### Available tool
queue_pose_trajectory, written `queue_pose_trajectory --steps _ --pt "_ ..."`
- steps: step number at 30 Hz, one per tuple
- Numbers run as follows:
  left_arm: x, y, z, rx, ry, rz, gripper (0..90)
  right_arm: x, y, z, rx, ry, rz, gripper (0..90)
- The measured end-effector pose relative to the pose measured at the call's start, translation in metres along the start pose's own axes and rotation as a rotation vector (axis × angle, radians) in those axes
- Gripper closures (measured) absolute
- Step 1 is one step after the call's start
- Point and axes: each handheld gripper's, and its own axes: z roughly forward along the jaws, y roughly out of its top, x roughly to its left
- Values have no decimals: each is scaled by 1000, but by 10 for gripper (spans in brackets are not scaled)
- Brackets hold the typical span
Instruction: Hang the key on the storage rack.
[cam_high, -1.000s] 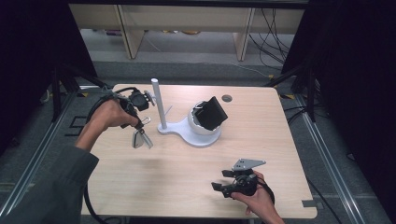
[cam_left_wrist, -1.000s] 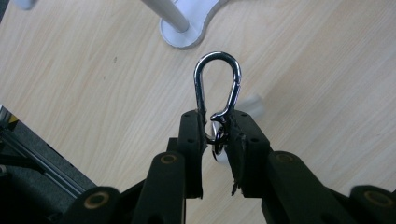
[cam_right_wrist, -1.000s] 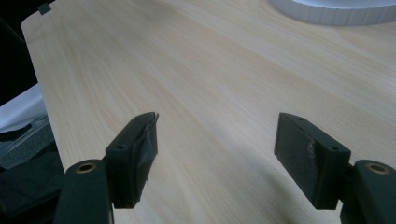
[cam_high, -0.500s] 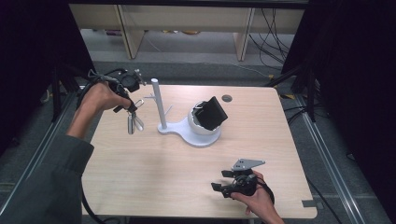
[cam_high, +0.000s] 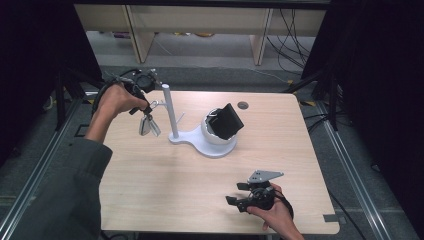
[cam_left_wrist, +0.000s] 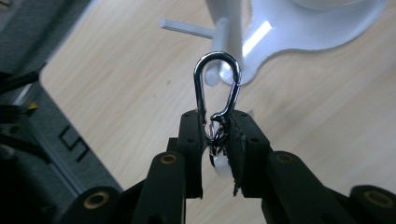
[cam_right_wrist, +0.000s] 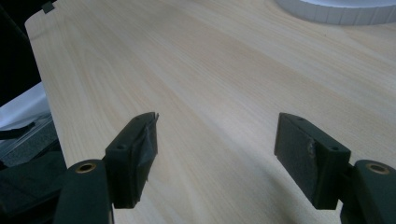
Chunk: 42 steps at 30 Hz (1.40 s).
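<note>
The high view looks forward and down from above the person's side onto the whole wooden table (cam_high: 165, 195), from fairly far off. The left gripper view looks steeply down, close to the tabletop, and shares the white stand (cam_left_wrist: 299, 32) (cam_high: 200, 142) with the high view. The right gripper view skims low across bare wood near the table's front edge, catching the stand's rim (cam_right_wrist: 336, 14).

On my feed: pale wooden surface (cam_high: 165, 190), round grommet hole (cam_high: 243, 105) near its far edge; wooden shelving (cam_high: 200, 22), loose cables (cam_high: 295, 30) behind.
</note>
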Motion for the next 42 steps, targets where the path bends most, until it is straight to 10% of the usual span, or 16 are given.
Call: queue_pose_trajectory --steps 24,42 --pt "1 9 26 -43 4 -41 751 -1 1 0 -4 -4 -21 311" --pt "0 -21 17 -83 -32 -35 571 -2 1 1 0 -5 -6 310"
